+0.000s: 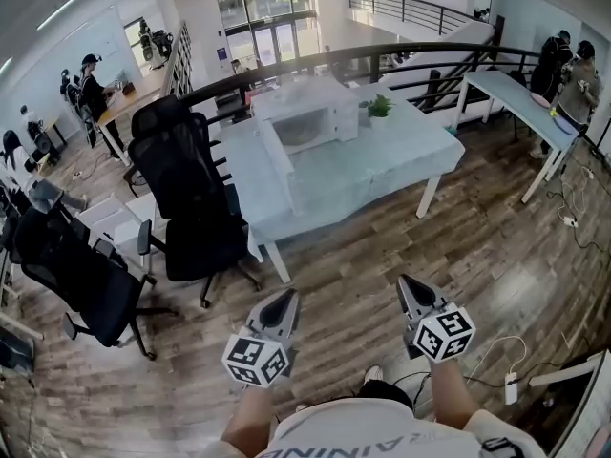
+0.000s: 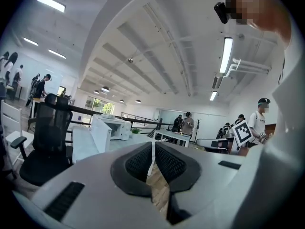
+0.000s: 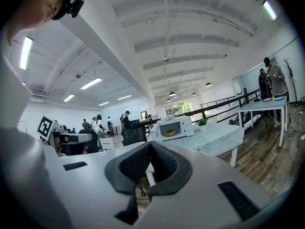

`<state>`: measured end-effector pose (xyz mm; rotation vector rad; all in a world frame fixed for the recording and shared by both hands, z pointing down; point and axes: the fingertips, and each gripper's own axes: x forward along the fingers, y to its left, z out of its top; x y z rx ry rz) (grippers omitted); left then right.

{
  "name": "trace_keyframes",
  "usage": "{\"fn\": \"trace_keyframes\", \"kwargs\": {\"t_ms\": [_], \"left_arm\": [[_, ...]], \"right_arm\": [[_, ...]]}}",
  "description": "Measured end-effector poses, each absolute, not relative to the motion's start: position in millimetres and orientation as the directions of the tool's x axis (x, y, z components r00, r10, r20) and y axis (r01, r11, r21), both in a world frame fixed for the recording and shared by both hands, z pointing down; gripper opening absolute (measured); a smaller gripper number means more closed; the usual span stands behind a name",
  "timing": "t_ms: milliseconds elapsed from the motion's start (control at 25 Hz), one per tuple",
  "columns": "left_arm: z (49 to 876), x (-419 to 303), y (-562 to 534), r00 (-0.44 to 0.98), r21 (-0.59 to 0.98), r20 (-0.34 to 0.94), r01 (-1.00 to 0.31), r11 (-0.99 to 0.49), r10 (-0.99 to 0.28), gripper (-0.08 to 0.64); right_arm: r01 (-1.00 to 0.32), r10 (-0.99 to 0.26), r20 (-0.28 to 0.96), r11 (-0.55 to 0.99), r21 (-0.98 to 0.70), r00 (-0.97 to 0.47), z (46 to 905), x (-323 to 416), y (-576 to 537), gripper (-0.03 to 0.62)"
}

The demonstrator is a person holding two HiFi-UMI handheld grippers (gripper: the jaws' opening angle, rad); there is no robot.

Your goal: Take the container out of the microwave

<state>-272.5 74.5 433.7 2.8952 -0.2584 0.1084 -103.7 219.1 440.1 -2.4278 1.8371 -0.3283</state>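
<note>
A white microwave (image 1: pixel 304 114) stands on the far side of a pale table (image 1: pixel 382 156), and its door (image 1: pixel 278 158) is swung open toward me. In the right gripper view the microwave (image 3: pixel 174 127) holds a yellow container (image 3: pixel 169 132) in its cavity. The left gripper view shows the microwave (image 2: pixel 113 127) from the side, its inside hidden. My left gripper (image 1: pixel 289 297) and right gripper (image 1: pixel 405 282) are low over the wooden floor, well short of the table. Both are shut, their pads meeting with nothing between them.
Two black office chairs (image 1: pixel 186 194) stand left of the table. A small potted plant (image 1: pixel 379 107) sits beside the microwave. Another table (image 1: pixel 520 98) with people at it is at the right. A power strip and cables (image 1: pixel 509 385) lie on the floor.
</note>
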Motion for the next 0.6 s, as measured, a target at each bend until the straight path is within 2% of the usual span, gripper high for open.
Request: {"fn": "trace_keyframes", "kwargs": {"t_ms": [280, 600], "left_arm": [[430.9, -191.5, 87.6, 0.969, 0.204, 0.102, -0.243, -0.948, -0.227, 0.048], [441.4, -135.5, 96.8, 0.956, 0.183, 0.136, -0.283, -0.942, -0.260, 0.048]], "right_arm": [[-0.961, -0.976, 0.130, -0.198, -0.195, 0.175, 446.8, -21.3, 217.6, 0.022], [-0.965, -0.983, 0.135, -0.149, -0.217, 0.122, 455.5, 42.0, 218.2, 0.022]]}}
